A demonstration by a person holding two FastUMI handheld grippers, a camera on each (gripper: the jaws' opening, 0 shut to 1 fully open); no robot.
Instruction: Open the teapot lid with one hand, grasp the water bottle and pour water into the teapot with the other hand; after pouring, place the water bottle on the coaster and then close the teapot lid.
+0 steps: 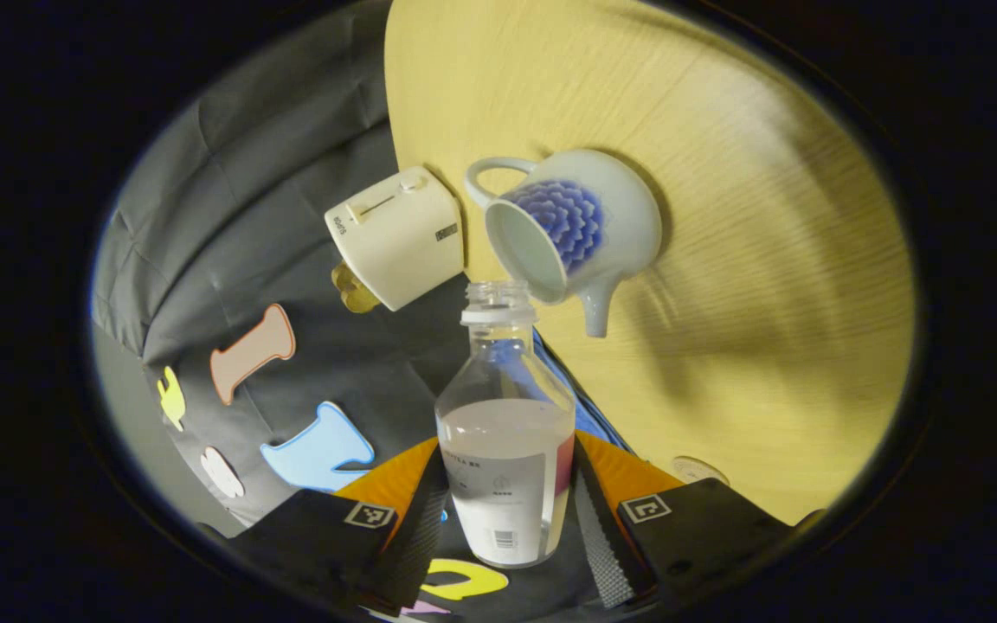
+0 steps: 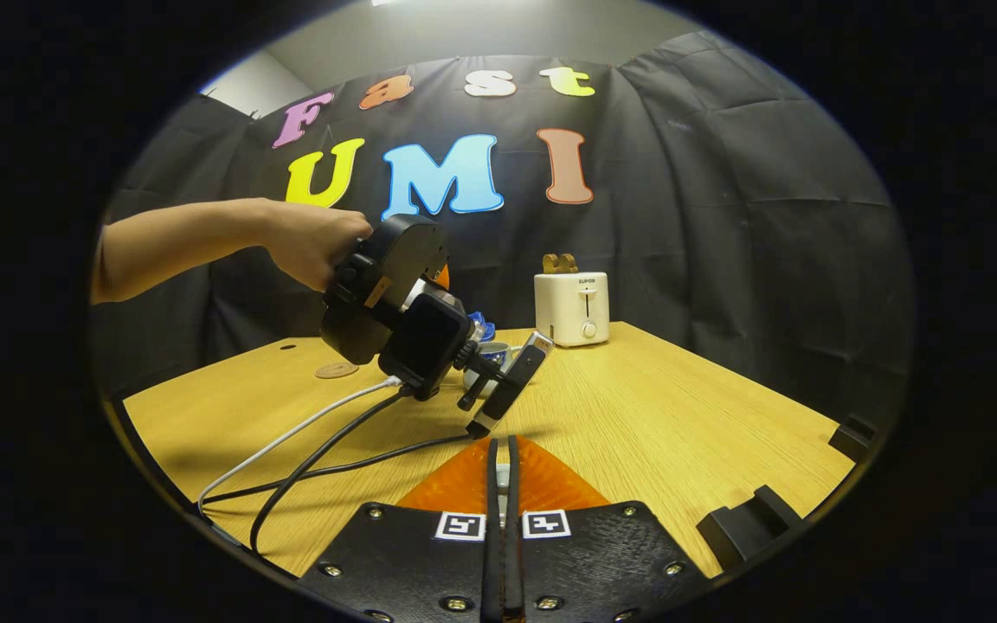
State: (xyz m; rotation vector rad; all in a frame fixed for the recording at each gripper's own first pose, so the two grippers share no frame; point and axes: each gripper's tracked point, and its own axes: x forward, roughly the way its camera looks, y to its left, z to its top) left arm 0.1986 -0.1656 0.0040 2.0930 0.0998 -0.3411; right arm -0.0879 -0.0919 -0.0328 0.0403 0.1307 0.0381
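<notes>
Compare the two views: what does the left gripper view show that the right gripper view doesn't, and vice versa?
Left gripper view: the left claw gripping the water bottle, its open neck by the teapot's lidless mouth. Right gripper view: a hand and trailing cables. Both: the toaster and the wooden table.

From my right gripper view, the teapot (image 2: 492,353) is mostly hidden behind the left gripper (image 2: 498,394). The coaster (image 1: 696,470) is cut by my finger, and the bottle label (image 1: 498,502) is too small to tell.
</notes>
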